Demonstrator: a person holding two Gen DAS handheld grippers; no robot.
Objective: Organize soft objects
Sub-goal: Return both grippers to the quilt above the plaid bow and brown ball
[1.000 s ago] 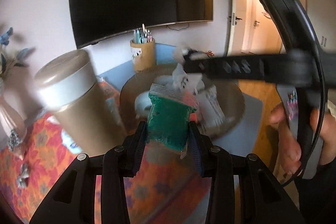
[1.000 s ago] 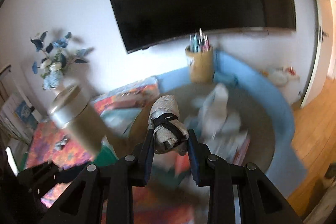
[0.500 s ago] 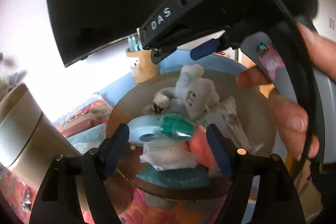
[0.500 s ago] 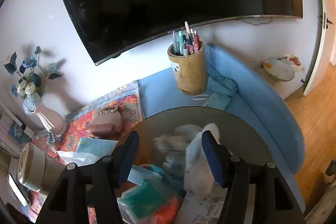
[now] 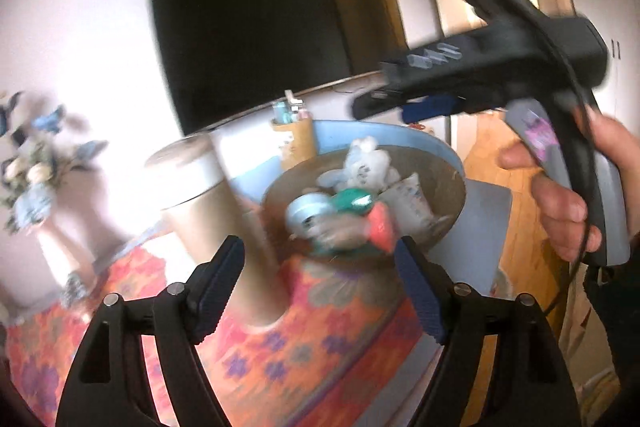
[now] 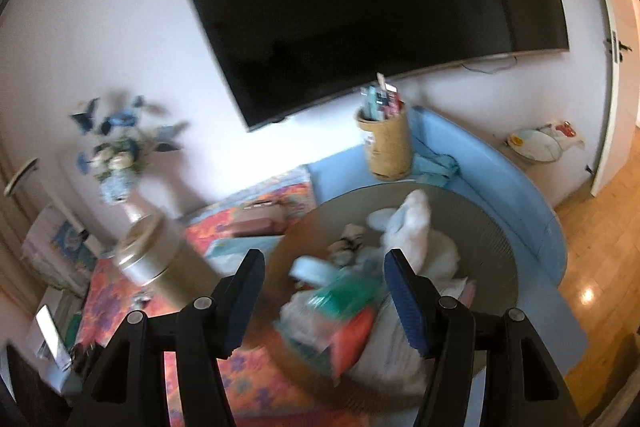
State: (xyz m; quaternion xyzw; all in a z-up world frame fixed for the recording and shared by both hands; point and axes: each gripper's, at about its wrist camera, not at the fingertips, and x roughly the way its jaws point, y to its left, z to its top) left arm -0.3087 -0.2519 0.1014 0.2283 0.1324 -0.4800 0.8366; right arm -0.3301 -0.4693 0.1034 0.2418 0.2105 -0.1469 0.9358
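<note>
Above the round woven tray (image 6: 492, 239), both grippers point slightly downward. The left gripper (image 5: 320, 283) and the right gripper (image 6: 324, 295) have just been opening; their jaws stand apart, with nothing between them. Inside the tray lies a blurred heap: a white plush toy (image 6: 412, 227), a green pouch (image 6: 344, 295) and an orange one (image 6: 352, 335). Only the left view shows the hand (image 5: 568, 195) gripping the right tool; only the right shows the pink purse (image 6: 260, 219) beyond the tray's far-left edge.

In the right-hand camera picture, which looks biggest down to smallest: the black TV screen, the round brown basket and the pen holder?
1. TV screen, by far the largest.
2. Round brown basket.
3. Pen holder, smallest.
The basket sits nearer the camera than the other two, so it looks bigger than it otherwise would.
</note>
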